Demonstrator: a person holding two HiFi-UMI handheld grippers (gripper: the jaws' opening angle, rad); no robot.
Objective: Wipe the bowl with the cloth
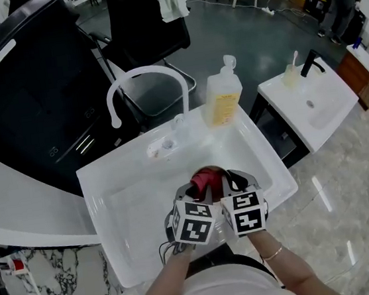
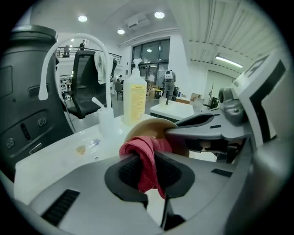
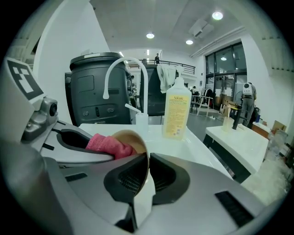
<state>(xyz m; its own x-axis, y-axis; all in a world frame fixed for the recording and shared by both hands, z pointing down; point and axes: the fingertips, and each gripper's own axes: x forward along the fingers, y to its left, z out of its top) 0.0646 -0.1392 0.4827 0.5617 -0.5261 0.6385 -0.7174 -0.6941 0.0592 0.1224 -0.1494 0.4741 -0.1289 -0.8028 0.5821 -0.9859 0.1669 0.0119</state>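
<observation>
The left gripper [image 2: 148, 172] has its jaws closed on a red cloth [image 2: 144, 156]; the cloth is pinched between the two dark pads, and a loose end of it hangs down below them. The right gripper [image 3: 148, 176] has its jaws closed on the rim of a small tan bowl [image 3: 132, 137], with the thin wall of the bowl squeezed between its pads. The bowl is tilted on its side, so its opening looks toward the left gripper, and the bunched front part of the cloth is pushed inside the bowl and touches its inner wall. In the head view both grippers are side by side and very near to each other, above the front part of a white sink [image 1: 126, 190], and the bowl is held in the air and does not rest on the basin. Behind them, a white curved faucet [image 1: 143, 78] rises from the back edge of the sink. A soap bottle [image 1: 222, 99] with yellow liquid and a pump stands upright at the back right corner. A second white sink [image 1: 313, 104] stands well apart on the right.
</observation>
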